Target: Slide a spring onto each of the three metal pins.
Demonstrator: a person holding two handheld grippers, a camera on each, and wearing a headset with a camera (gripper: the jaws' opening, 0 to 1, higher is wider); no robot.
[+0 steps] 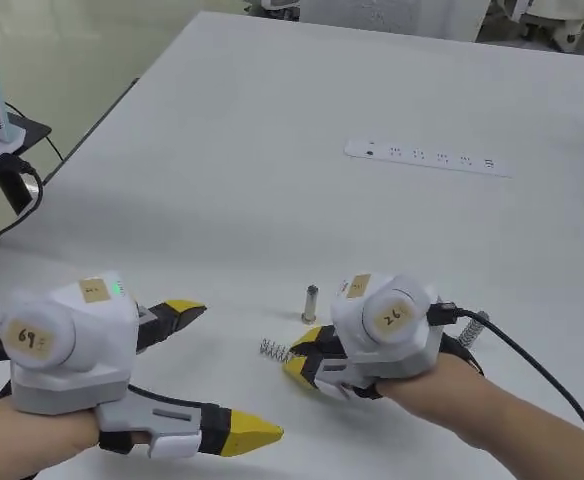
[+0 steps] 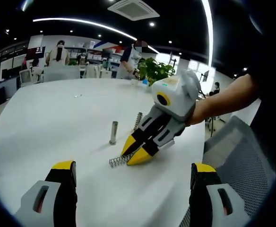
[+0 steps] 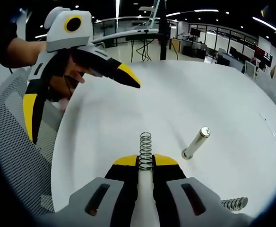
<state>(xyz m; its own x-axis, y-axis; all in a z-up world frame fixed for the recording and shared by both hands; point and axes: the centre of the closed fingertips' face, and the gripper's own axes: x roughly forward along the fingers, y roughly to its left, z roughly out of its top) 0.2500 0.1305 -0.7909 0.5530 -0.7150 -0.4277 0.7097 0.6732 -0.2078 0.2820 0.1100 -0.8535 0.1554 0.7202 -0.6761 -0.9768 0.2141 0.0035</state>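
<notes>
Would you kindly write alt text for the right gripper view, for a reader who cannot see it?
The right hand-held gripper holds a spring by one end between its shut yellow-tipped jaws, over a white table. A metal pin stands to the right, a second spring lies at lower right, and the left hand-held gripper hovers open at upper left.

Handwritten numbers on gripper stickers.
Marked "69" on round sticker (image 1: pixel 30 339) at back of left gripper (image 1: pixel 234 371); marked "26" on other round sticker (image 1: pixel 394 317) at back of right gripper (image 1: pixel 294 358). Small tags (image 1: pixel 94 290) on top of both too blurred to read.
</notes>
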